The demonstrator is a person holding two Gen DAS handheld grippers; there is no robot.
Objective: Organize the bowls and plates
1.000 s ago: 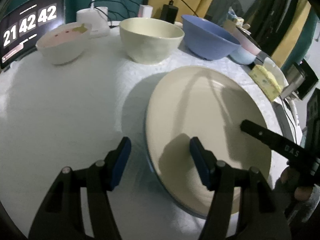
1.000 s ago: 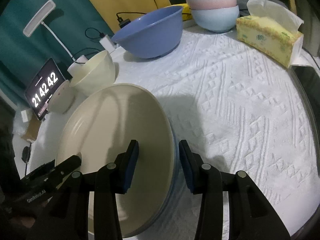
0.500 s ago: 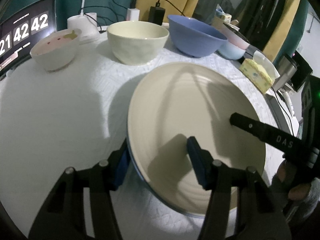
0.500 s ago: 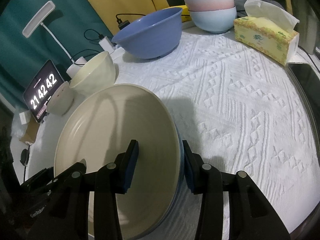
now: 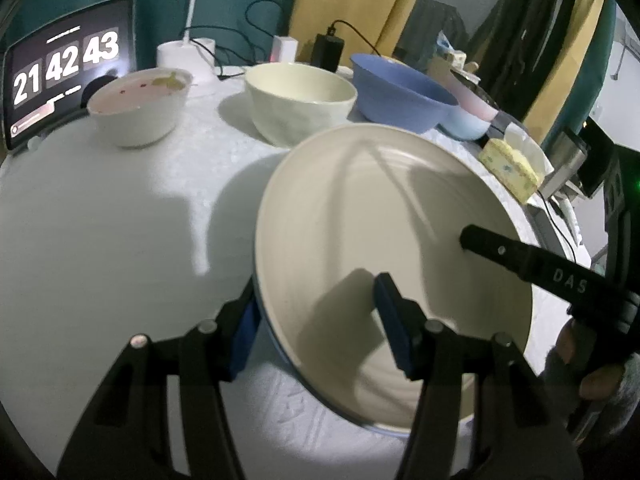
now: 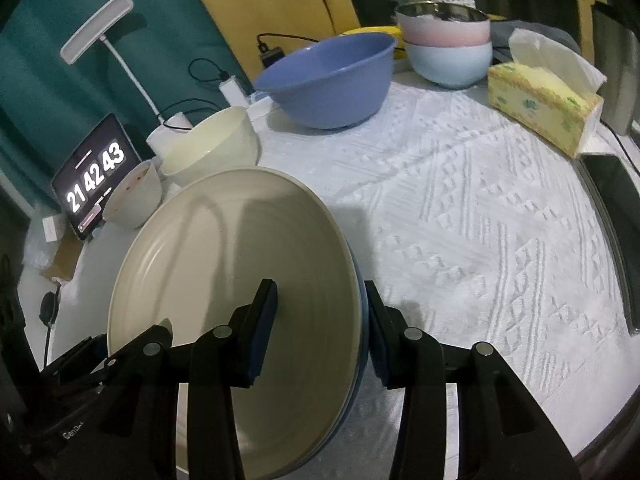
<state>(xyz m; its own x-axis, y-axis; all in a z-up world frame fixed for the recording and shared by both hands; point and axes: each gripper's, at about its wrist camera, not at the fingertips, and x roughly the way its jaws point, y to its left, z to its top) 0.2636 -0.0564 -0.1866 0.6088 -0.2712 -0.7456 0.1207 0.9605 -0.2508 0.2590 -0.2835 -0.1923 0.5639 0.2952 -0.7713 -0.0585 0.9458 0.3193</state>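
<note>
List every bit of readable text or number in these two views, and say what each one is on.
"21 42 43": clock display on the tablet, propped at the table's back edge.
"DAS": white letters on the right gripper's finger, in the left wrist view.
"GenR...": partial, cut off, on the left gripper's body at the right wrist view's lower left.
Small lines on the tablet and the tissue box print: too blurred to read.

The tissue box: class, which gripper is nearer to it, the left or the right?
Right. The right gripper grips the cream plate's edge on the side facing the tissue box. The left gripper grips the opposite edge, farther away.
</note>
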